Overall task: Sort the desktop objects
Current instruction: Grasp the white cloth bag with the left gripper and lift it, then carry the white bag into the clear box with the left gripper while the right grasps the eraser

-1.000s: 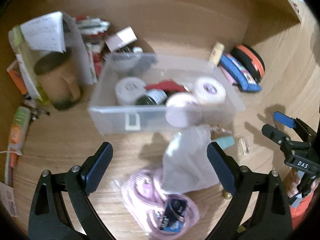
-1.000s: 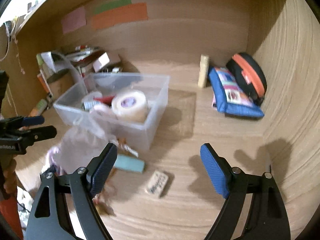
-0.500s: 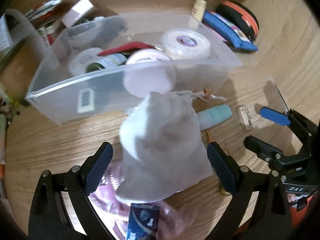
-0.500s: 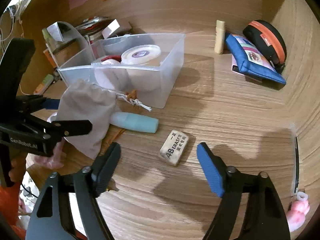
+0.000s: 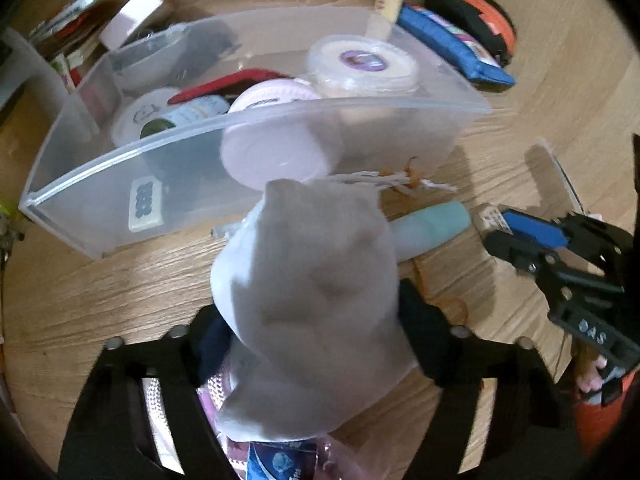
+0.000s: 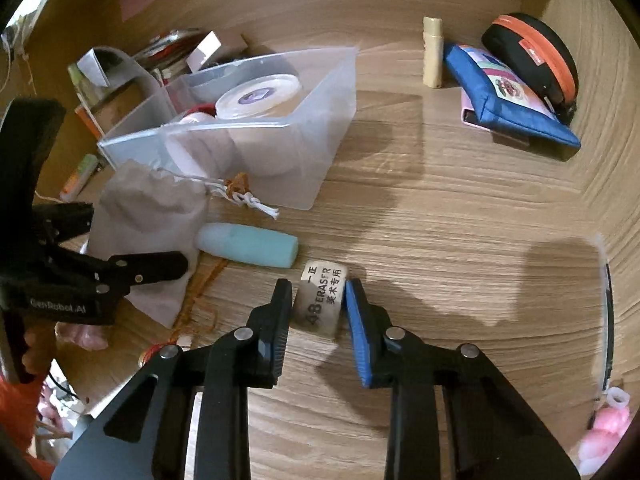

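**Desk sort: items held and items placed**

Left gripper point(image 5: 312, 320): I had it clamped on the grey drawstring pouch point(image 5: 316, 296), which bulged up between the fingers just in front of the clear plastic bin point(image 5: 256, 120); its white cord point(image 6: 240, 196) trailed toward the bin wall.

Right gripper point(image 6: 318, 308): I had its fingers closed against both sides of the 4B eraser point(image 6: 322, 300), which lay on the wooden tabletop point(image 6: 460, 220).

Bin contents: white tape roll point(image 5: 362, 64), pink-lidded jar point(image 5: 276, 140), dark-capped bottle point(image 5: 184, 116), red item point(image 5: 224, 84).

On the tabletop: teal tube point(image 6: 248, 246) beside the pouch, near the eraser; beige stick point(image 6: 433, 52), blue zip pouch point(image 6: 508, 104) and black-and-orange case point(image 6: 532, 56) at the far right, well apart from the bin.
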Demonstrator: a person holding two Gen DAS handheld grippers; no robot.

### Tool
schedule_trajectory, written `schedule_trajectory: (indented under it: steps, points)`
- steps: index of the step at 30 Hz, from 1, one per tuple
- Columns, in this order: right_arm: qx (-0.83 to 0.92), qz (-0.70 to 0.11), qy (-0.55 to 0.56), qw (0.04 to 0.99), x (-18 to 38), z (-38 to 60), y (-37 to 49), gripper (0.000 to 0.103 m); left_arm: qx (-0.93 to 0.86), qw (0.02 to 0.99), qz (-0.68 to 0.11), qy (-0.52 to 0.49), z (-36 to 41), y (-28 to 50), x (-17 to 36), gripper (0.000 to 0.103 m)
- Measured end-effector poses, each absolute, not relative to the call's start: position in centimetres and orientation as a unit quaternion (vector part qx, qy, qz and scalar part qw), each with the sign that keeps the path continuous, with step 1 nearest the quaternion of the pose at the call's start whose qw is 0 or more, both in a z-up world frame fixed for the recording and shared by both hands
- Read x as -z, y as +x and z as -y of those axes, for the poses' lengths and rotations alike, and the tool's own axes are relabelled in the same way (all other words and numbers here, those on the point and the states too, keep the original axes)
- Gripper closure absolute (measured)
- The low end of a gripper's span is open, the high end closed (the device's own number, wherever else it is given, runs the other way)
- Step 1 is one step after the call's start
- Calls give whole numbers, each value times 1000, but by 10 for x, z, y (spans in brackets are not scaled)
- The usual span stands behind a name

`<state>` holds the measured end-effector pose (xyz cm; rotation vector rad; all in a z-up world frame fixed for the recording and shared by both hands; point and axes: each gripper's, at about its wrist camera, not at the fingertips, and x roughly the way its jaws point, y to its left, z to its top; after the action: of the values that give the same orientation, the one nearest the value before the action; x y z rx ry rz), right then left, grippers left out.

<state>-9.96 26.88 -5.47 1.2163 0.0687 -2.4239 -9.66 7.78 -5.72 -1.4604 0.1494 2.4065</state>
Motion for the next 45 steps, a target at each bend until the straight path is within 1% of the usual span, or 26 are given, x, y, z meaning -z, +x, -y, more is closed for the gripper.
schedule_trajectory:
  steps: [2,3,5,7,8,9,14,19,20,21,23,24,28,35,38,45]
  points:
    - [877,-26,434,204,54,-271,-99,78,-848,163,-67,-500,-80,-89,53,48]
    - [878,-23,432,204,53,-272,-99,78,-849,162,-71,-498,-81,-89,52,50]
    - [881,-13,426,207,49,-275,-98,79,-853,159,-76,-492,-81,-84,49,56]
    - [884,-7,420,206,44,-276,-97,80,-856,149,-81,-488,-80,-82,46,60]
    - [886,-5,415,206,41,-277,-96,91,-858,143,-85,-486,-79,-81,44,61]
    - [886,-3,414,208,38,-277,-96,92,-861,135,-88,-482,-81,-82,41,61]
    - [891,15,398,220,24,-279,-95,92,-875,122,-80,-462,-74,-79,26,62]
    - [893,-9,401,205,24,-277,-94,91,-889,118,-62,-439,-65,-75,4,62]
    - [890,-9,407,205,26,-277,-94,88,-891,119,-58,-434,-63,-75,-1,62]
    - [887,-9,413,207,28,-277,-95,81,-893,119,-56,-431,-62,-74,-4,62]
    - [882,-8,420,213,34,-275,-95,72,-897,116,-51,-424,-57,-72,-11,62]
    - [880,-10,423,216,37,-272,-94,69,-898,116,-50,-421,-57,-73,-13,62]
    - [869,-25,435,236,47,-257,-90,69,-903,116,-40,-411,-54,-71,-22,62]
    - [866,-61,442,227,58,-240,-90,69,-911,116,-27,-394,-43,-72,-38,62]
    - [866,-61,441,228,58,-240,-90,81,-915,116,-24,-386,-39,-74,-44,62]
    - [880,-40,418,220,36,-243,-92,81,-920,110,-18,-375,-33,-84,-48,62]
